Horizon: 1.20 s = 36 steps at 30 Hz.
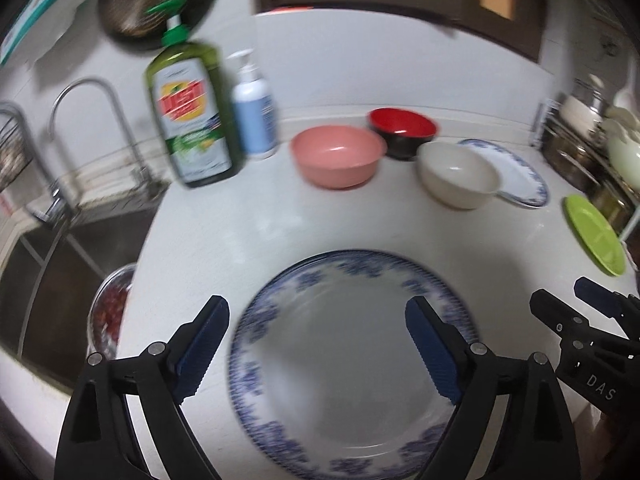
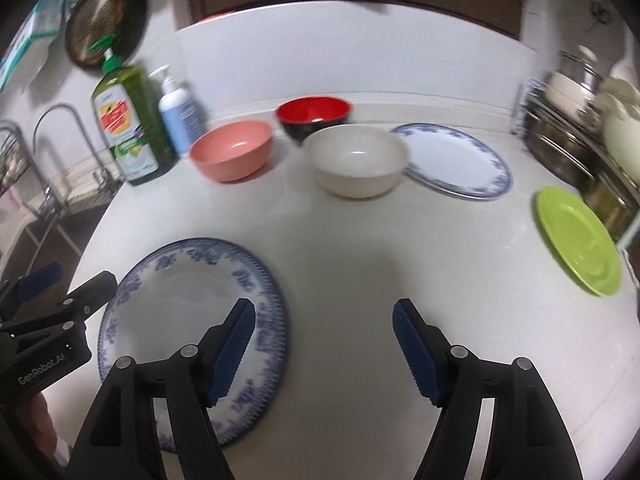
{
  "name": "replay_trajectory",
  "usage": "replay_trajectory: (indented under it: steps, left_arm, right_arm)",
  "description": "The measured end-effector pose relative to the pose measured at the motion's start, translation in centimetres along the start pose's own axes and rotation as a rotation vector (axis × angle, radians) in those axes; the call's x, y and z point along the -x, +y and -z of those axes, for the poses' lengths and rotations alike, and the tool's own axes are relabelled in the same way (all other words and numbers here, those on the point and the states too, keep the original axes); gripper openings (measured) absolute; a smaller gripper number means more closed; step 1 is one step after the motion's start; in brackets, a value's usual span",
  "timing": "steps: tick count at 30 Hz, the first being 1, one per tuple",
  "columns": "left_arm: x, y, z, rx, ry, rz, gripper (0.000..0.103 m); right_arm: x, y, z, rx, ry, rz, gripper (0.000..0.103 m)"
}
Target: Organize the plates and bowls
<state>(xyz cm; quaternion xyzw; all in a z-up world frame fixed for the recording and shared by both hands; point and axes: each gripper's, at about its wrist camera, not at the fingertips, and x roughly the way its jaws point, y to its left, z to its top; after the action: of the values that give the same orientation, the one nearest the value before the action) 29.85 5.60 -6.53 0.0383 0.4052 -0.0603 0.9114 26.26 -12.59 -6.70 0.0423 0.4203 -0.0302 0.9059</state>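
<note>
A blue-patterned white plate (image 1: 340, 360) lies on the counter near the front; it also shows in the right wrist view (image 2: 176, 316). My left gripper (image 1: 316, 312) is open above it, empty. My right gripper (image 2: 324, 316) is open and empty over bare counter just right of that plate. At the back stand a pink bowl (image 1: 338, 156) (image 2: 232, 154), a red-and-black bowl (image 1: 402, 130) (image 2: 314, 116) and a white bowl (image 1: 458, 174) (image 2: 358, 164). A second blue-patterned plate (image 1: 516, 172) (image 2: 456, 160) and a green plate (image 1: 594, 236) (image 2: 576, 240) lie at the right.
A green dish-soap bottle (image 1: 190, 112) and a white-blue pump bottle (image 1: 254, 112) stand at the back left. A sink (image 1: 60, 264) with a faucet (image 1: 92, 92) lies to the left. A rack with pots (image 2: 580, 140) stands at the right. The wall is behind.
</note>
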Motion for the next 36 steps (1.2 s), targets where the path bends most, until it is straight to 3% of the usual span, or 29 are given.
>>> replay_trajectory:
  steps: [10,16,28,36]
  left_arm:
    - [0.9,-8.5,-2.5,-0.125,-0.06,0.166,0.09]
    - [0.4,-14.0,-4.4,-0.204,-0.08,0.224,0.09]
    - [-2.6,-25.5,-8.5,-0.277,-0.035,0.36,0.09]
    - [-5.7,-32.4,-10.9,-0.327,-0.011,0.391,0.089]
  right_arm:
    - [3.6,-7.3,0.4,-0.129,-0.067,0.145,0.072]
    - [5.1,-12.3,0.3,-0.203,-0.104,0.236,0.072]
    - [4.4,-22.3,-1.0,-0.359,-0.125,0.345,0.072]
    - [3.0,-28.8,-2.5,-0.427,-0.117,0.418,0.072]
